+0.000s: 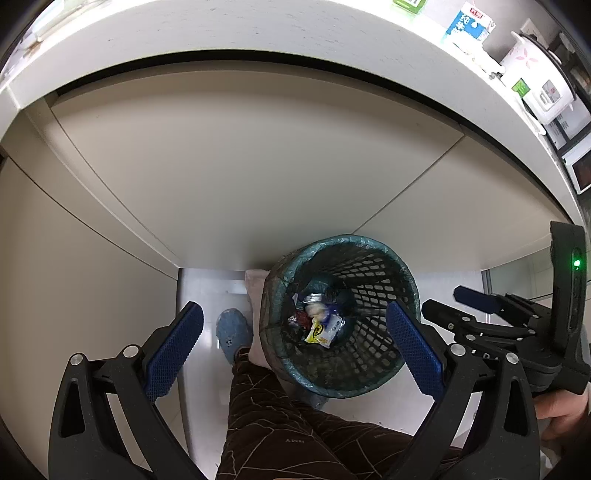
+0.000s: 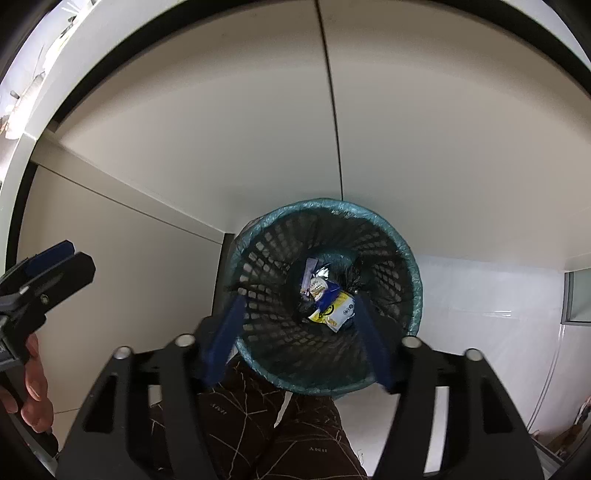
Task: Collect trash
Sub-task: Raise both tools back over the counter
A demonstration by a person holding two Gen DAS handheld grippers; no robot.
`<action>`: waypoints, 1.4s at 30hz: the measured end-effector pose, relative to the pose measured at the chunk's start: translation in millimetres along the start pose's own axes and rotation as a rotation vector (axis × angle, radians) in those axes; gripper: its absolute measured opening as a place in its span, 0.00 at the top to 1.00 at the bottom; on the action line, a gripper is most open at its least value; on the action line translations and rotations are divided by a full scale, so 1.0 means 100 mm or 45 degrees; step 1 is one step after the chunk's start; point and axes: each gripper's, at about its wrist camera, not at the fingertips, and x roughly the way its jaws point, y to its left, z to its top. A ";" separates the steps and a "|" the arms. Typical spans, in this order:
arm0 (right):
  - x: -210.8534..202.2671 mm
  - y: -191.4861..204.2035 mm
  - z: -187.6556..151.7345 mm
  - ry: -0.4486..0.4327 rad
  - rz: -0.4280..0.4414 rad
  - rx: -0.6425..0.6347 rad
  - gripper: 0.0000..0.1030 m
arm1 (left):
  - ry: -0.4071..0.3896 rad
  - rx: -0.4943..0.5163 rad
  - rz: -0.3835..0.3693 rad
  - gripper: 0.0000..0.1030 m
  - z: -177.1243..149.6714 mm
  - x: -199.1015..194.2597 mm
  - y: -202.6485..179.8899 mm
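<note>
A dark mesh waste bin with a teal liner (image 1: 373,266) (image 2: 406,258) stands on the floor against the cabinet. Several wrappers lie at its bottom, one yellow and white (image 1: 323,330) (image 2: 332,308). My left gripper (image 1: 295,332) is open and empty, its blue pads (image 1: 173,350) spread wide above the bin's near side. My right gripper (image 2: 299,317) is open and empty, directly over the bin's mouth; it also shows at the right of the left wrist view (image 1: 458,299). The left gripper appears at the left edge of the right wrist view (image 2: 59,262).
Beige cabinet doors (image 1: 240,166) rise behind the bin under a white counter (image 1: 258,29). A blue and white milk carton (image 1: 469,22) and a rice cooker (image 1: 539,85) stand on the counter. The person's patterned trouser legs (image 1: 280,413) and blue slipper (image 1: 232,328) are beside the bin.
</note>
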 end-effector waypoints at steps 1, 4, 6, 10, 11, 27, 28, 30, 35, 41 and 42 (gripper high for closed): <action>-0.01 0.00 0.00 -0.006 0.000 0.007 0.29 | 0.000 0.003 0.010 0.06 0.00 0.00 -0.01; -0.10 -0.04 0.01 -0.029 -0.017 0.025 0.15 | -0.003 -0.001 0.021 0.06 0.02 -0.03 -0.04; -0.21 -0.08 0.02 -0.058 -0.033 0.037 0.10 | -0.015 -0.001 0.016 0.06 0.04 -0.07 -0.06; -0.44 -0.20 0.06 -0.111 -0.025 0.075 0.07 | -0.060 0.020 0.003 0.06 0.11 -0.23 -0.16; -0.53 -0.25 0.07 -0.135 -0.020 0.090 0.07 | -0.072 0.030 0.003 0.06 0.14 -0.28 -0.19; -1.85 -0.74 0.76 -0.502 -0.210 0.172 0.07 | -0.242 0.147 -0.052 0.06 0.90 -0.90 -0.89; -1.89 -0.78 0.81 -0.508 -0.224 0.179 0.07 | -0.247 0.148 -0.056 0.06 0.94 -0.91 -0.92; -1.98 -0.86 0.91 -0.524 -0.247 0.192 0.07 | -0.251 0.145 -0.058 0.06 1.07 -0.96 -0.98; -2.14 -1.02 1.12 -0.564 -0.285 0.202 0.07 | -0.254 0.140 -0.091 0.06 1.34 -0.99 -1.12; -2.25 -1.22 1.43 -0.589 -0.299 0.243 0.07 | -0.259 0.178 -0.087 0.06 1.62 -0.94 -1.35; -2.27 -1.25 1.49 -0.595 -0.304 0.251 0.07 | -0.260 0.184 -0.085 0.06 1.66 -0.92 -1.38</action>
